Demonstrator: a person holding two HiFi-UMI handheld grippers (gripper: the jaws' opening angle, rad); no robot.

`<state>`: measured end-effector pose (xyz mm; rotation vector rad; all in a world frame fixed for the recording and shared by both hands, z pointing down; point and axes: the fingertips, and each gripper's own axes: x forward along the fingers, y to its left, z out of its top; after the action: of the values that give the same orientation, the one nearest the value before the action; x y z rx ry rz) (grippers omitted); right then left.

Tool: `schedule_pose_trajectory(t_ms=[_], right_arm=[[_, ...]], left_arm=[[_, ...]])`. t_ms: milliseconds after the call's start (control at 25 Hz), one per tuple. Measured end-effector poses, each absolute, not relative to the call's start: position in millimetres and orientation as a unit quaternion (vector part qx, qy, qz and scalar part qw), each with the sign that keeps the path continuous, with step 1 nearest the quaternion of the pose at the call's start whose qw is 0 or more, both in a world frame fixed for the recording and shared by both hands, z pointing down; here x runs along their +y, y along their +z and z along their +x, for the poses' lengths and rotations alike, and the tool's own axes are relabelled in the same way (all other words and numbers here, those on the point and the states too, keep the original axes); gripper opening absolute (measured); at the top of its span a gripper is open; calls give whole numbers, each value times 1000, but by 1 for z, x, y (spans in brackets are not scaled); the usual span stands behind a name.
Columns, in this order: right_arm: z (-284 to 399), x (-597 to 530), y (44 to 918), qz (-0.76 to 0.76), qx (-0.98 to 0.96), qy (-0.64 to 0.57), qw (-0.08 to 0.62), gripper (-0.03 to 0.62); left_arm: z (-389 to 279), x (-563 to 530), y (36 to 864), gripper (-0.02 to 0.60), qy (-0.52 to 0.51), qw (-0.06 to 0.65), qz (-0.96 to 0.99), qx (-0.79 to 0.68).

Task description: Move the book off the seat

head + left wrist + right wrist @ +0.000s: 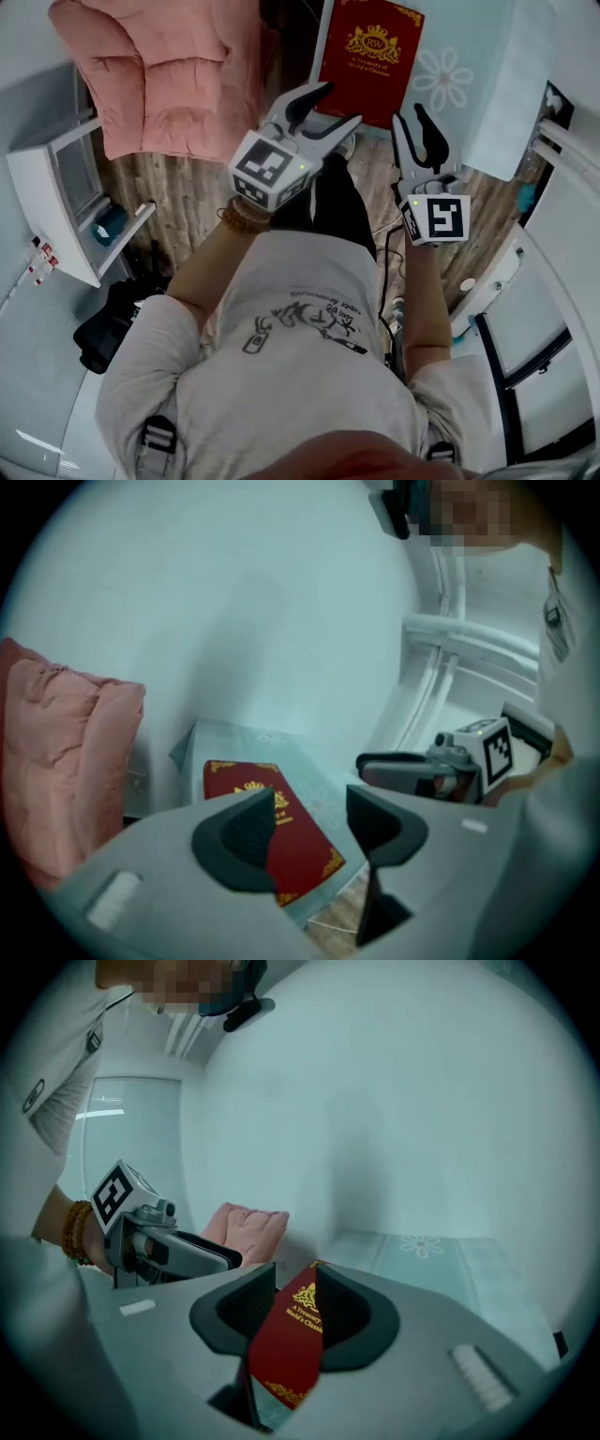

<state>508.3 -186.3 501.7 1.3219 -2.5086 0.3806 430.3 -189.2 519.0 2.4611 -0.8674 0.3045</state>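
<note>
With my left gripper (339, 105) gaping and my right gripper (411, 114) only narrowly parted, both empty and short of the red book (368, 52) lying flat on the pale seat (459, 89), I risk shoving its cover rather than gripping it

Pale seat (469, 103) (flower print), red book (371, 56) atop

Overhead head view; low gripper views, seemingly toward book (367, 56).
</note>
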Motion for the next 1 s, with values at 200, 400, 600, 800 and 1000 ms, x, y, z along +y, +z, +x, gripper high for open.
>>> schedule_pose_trajectory(t_ms=[200,400,600,800,1000], right_arm=[[498,-172,441,443,-881,114,120,99],[487,-155,377,436,-889,96,106,74],[474,-134,317,419,-901,76,87,59],[463,-117,268,412,-907,57,69,52],[456,-106,228,412,-909,42,42,44]], left_arm=[[432,-177,456,141,79,248,918,-299],[431,-163,391,53,53,216,933,-284],[436,-141,328,27,17,192,946,-261],[438,-123,282,3,-3,175,954,-243],[442,-105,249,2,-20,155,962,-225]])
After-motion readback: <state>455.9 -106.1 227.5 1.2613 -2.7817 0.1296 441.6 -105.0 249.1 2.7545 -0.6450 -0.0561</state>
